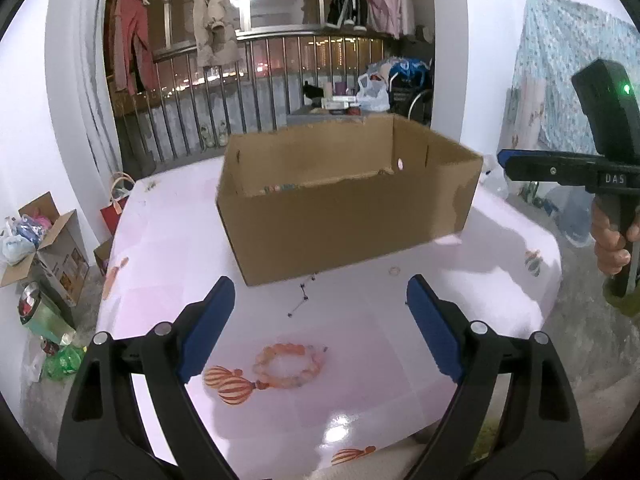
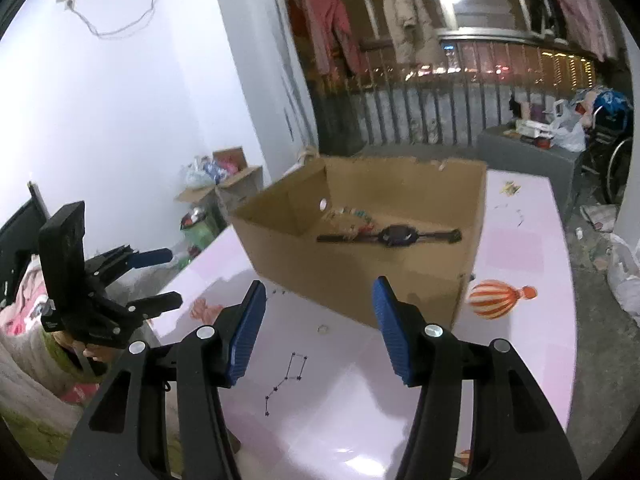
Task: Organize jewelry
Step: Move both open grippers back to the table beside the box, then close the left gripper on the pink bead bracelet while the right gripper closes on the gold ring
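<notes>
Bracelet lies on the table between the left gripper's spread, empty jaws.

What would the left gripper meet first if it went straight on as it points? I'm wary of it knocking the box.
Probably the pink table near the dark beaded chain, short of the cardboard box; depth is uncertain.

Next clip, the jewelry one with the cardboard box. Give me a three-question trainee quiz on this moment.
1. True or false: the left gripper is shut on the bead bracelet.
2. What dark item lies inside the cardboard box? A) watch B) spoon C) comb
3. Fill in: the small ring lies on the table, ____ the box.

Key: 1 false, its jaws stand open, the bracelet flat on the table. 2 A, the watch. 3 outside.
</notes>
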Demonstrator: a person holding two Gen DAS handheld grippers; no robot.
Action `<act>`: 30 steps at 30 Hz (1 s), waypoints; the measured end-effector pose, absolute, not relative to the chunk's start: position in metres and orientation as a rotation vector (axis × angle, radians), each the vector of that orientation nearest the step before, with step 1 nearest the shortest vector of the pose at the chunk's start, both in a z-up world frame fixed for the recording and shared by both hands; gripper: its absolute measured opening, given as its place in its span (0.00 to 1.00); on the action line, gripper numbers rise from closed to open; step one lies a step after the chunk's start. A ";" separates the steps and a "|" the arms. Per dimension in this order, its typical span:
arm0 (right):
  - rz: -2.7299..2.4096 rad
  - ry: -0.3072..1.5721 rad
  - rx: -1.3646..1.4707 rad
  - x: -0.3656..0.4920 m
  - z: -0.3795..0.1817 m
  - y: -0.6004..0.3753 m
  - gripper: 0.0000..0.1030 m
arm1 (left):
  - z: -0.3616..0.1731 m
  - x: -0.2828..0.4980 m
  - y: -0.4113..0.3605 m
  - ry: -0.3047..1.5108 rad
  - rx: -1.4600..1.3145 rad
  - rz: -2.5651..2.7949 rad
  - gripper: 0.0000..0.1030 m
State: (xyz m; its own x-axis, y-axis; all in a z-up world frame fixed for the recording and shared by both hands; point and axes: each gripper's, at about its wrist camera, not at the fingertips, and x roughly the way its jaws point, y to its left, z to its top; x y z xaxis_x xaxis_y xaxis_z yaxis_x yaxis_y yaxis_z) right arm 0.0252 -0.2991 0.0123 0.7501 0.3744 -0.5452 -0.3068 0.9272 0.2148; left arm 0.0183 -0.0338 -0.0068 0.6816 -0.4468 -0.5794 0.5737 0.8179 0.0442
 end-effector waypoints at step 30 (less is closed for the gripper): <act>0.452 0.825 -0.134 0.095 -0.079 -0.232 0.21 | -0.066 0.041 -0.064 0.652 0.233 -0.670 0.81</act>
State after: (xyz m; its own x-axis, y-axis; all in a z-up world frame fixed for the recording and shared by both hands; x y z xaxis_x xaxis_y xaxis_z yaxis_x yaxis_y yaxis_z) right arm 0.0947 -0.2323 -0.0793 0.5902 0.3353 -0.7343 -0.4381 0.8971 0.0575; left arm 0.0413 -0.0643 -0.0659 0.5958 -0.5010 -0.6277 0.6413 0.7673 -0.0036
